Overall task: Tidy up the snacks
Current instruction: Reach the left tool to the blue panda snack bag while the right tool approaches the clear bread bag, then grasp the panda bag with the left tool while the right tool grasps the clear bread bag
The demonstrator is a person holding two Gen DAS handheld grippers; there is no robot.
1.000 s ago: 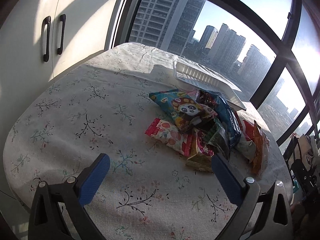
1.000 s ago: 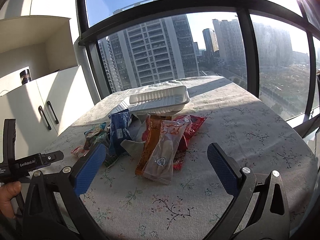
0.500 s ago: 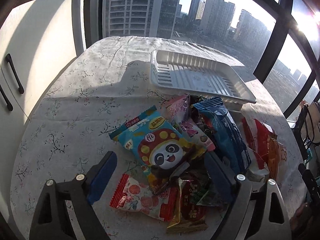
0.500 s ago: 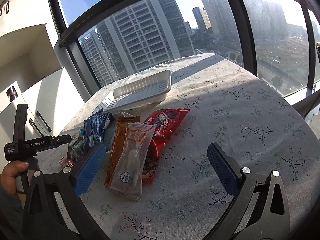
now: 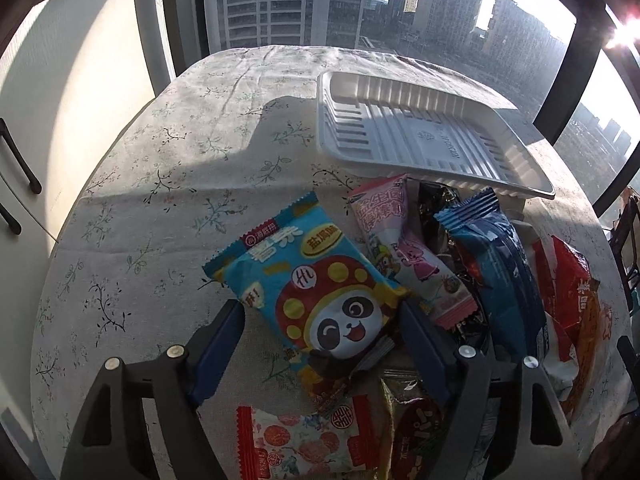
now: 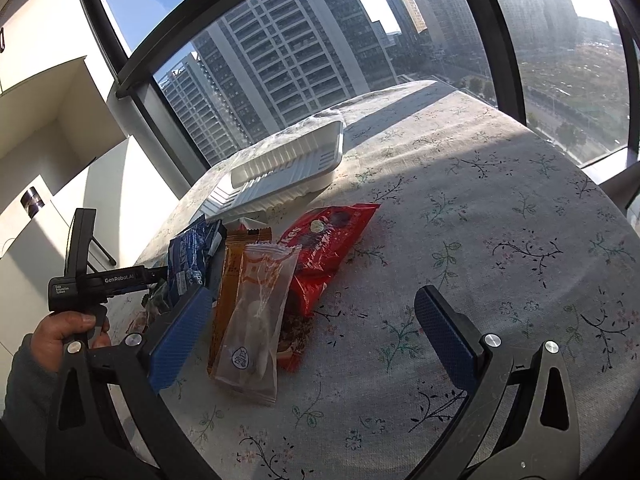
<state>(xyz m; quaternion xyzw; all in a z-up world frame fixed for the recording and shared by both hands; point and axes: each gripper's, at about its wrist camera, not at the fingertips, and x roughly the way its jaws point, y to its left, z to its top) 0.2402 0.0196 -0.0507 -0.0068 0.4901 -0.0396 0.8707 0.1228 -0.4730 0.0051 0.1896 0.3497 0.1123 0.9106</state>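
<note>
Floral cloth is covering the round table (image 5: 168, 168), the largest item, which is carrying everything listed below.

White ribbed tray (image 5: 420, 136): sitting empty at the far side, probably waiting as the place the snacks are going into.

Snack pile (image 5: 460, 280): lying heaped just in front of the tray, packets overlapping so that the lower ones are showing only edges; several are cut off by the frame.

Blue panda packet (image 5: 316, 280): resting on top of the pile at the near left, so it is likely the easiest first pick.

Left gripper (image 5: 320, 344): tilting down over the panda packet, its jaws closing with the packet's lower end between them; the right pad is at the packet's edge, the left pad is showing a gap, and contact is hard to confirm.

Right gripper (image 6: 312, 332): hovering with fingers spread wide and gripping nothing, a clear packet (image 6: 256, 320) lying between them on the cloth.
</note>
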